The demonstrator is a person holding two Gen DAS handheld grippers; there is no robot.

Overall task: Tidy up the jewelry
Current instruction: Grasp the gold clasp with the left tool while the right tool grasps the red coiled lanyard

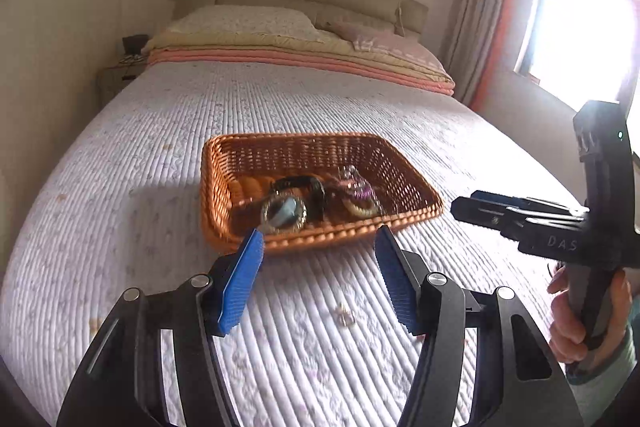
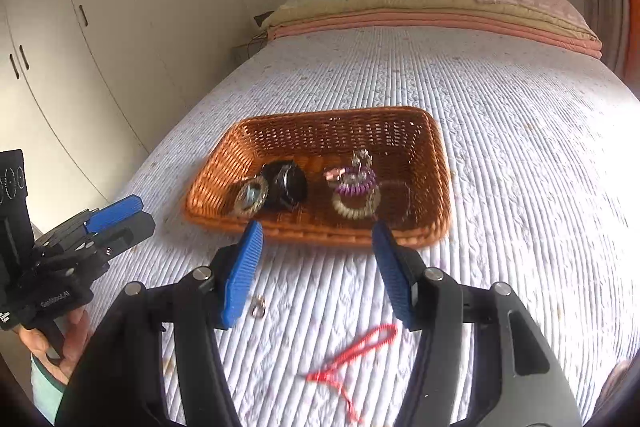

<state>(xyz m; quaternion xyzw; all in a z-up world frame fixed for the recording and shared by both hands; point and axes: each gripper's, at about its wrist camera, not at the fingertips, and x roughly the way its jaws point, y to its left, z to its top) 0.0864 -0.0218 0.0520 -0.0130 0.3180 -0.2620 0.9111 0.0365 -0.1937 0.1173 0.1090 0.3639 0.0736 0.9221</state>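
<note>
A quilted bed (image 1: 160, 155) fills the room, pillows stacked at the headboard end. A basket (image 2: 436, 163) sits mid-bed, holding a black bangle (image 2: 286, 183), a round brooch (image 2: 251, 195) beside it, and beaded bracelets (image 2: 354, 193) toward its right side. Left gripper (image 1: 318, 247) hangs just short of the basket's near rim, jaws apart, nothing between them. Right gripper (image 2: 318, 245) matches it, also spread and empty. On the quilt near them: small rings (image 2: 258, 307) and a red cord (image 2: 352, 355) (blurred).

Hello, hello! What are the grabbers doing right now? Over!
Left gripper and right gripper open, empty. Small ring and red string bracelet lie outside the basket. Nothing blocking.
</note>
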